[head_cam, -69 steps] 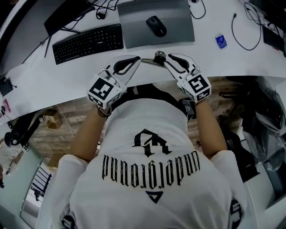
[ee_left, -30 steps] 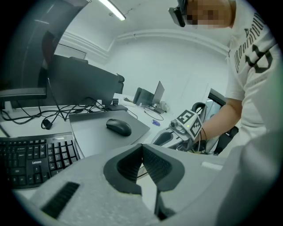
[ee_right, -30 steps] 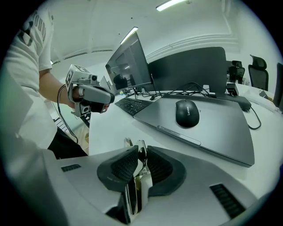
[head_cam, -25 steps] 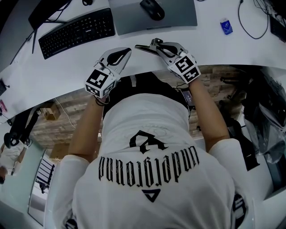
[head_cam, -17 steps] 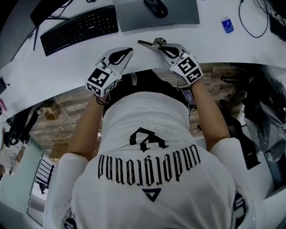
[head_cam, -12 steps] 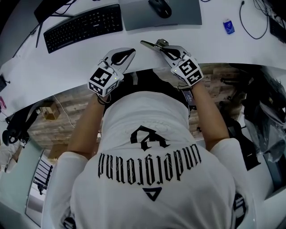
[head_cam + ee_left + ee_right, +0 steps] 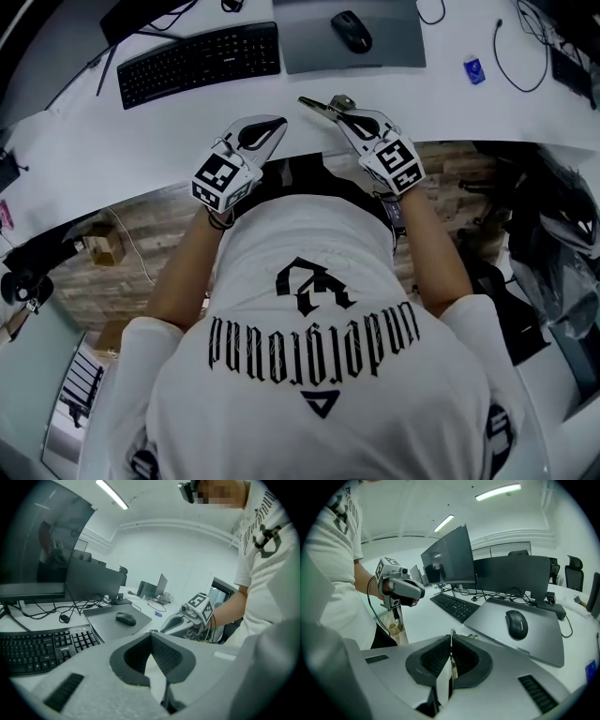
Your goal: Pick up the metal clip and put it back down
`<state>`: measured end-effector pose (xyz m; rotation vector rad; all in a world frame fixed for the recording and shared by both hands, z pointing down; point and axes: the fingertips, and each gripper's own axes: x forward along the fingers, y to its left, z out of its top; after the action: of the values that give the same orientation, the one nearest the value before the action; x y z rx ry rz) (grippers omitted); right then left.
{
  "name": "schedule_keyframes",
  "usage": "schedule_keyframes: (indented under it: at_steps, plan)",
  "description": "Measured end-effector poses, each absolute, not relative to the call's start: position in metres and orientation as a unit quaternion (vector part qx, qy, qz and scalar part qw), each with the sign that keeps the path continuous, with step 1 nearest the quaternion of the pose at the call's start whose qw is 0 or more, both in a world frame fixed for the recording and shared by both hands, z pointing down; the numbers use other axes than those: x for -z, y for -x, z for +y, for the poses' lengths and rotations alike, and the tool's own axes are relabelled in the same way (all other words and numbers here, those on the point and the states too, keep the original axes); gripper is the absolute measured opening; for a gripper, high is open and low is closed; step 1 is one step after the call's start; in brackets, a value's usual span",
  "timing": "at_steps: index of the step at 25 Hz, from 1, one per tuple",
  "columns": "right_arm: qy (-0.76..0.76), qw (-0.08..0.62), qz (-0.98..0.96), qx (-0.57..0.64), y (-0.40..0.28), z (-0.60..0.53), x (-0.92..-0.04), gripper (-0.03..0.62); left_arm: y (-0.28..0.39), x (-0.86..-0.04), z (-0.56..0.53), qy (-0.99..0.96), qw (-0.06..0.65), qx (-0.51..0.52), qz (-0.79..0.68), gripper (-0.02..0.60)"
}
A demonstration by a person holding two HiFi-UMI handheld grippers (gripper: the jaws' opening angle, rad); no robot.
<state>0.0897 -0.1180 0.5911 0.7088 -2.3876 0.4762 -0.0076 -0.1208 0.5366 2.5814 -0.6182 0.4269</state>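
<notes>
Item: thin flat metal clip, clamped between the jaws of the right gripper, just off the near edge of the rectangular grey desk mat on the person's side, one end jutting out past the jaw tips. The head view shows the clip's flat length; the right gripper view shows it only edge-on, a pale upright strip pinched between the ribbed black pads, with the right gripper aimed toward the mat. Left gripper: near the mat's front corner, apart from the clip; its own view shows the jaws pressed together at the tips and grasping nothing, white desk showing through the gap behind them. On the mat: black computer mouse. Beside the mat: black keyboard; on the mat's other side, small blue packet and a loose black cable. Surface: curved white desk, wood-pattern floor below its edge. Only the gripper views show the room: dark monitors behind the mat, ceiling strip lights, black office chairs, white walls. Person: white T-shirt with black print
</notes>
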Motion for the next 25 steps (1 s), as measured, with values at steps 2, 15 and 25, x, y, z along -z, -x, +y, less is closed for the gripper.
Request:
schedule_keyframes:
  at_steps: [2, 15, 25]
  plan:
    - [-0.271, 0.295, -0.900, -0.172, -0.079, -0.115, -0.579, 0.021, 0.019, -0.527, -0.118, -0.938, 0.216, -0.151, -0.227, 0.014]
    - [-0.322, 0.272, -0.899, -0.115, -0.020, -0.093, -0.497, 0.021, 0.104, -0.473, -0.099, -0.947, 0.181, -0.120, -0.235, 0.014]
    - [-0.365, 0.252, -0.892, -0.082, 0.013, -0.071, -0.448, 0.021, 0.154, -0.447, -0.087, -0.955, 0.160, -0.112, -0.222, 0.014]
